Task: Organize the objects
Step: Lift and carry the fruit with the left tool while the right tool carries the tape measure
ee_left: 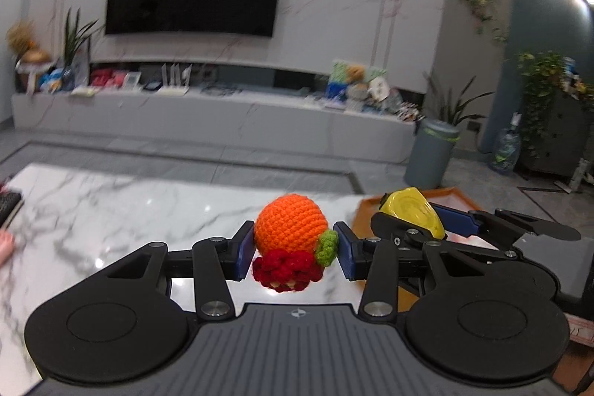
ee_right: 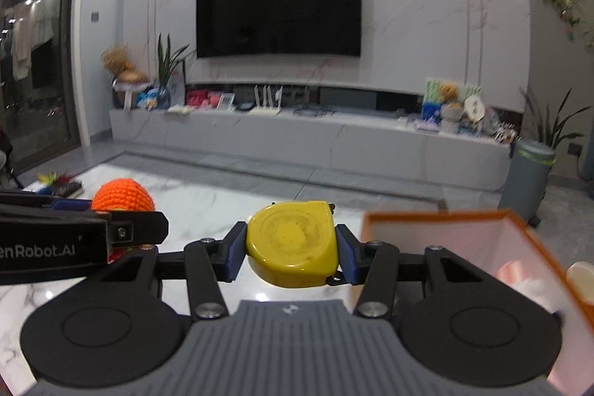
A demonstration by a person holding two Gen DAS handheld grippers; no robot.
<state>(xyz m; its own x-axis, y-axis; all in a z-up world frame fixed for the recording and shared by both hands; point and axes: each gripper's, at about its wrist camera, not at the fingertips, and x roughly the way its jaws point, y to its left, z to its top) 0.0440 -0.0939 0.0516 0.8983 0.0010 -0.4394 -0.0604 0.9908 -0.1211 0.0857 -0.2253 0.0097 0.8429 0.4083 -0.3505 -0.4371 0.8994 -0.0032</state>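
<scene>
The left gripper (ee_left: 295, 249) pinches an orange crocheted toy (ee_left: 291, 227) above the marble desk (ee_left: 111, 203), its red lower part partly hidden; the right gripper (ee_right: 291, 245) pinches a yellow tape measure (ee_right: 293, 242) beside an orange-rimmed box (ee_right: 438, 216), whose blurred contents are cut off

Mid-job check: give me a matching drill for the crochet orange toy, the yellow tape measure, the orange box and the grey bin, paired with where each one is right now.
Things:
1. crochet orange toy
2. yellow tape measure
3. orange box
4. grey bin

Places:
A. on the floor past the table
B. held in the right gripper
C. on the table at the right
D. held in the left gripper

Pairs: 1-D, 2-B, 3-C, 4-A
</scene>
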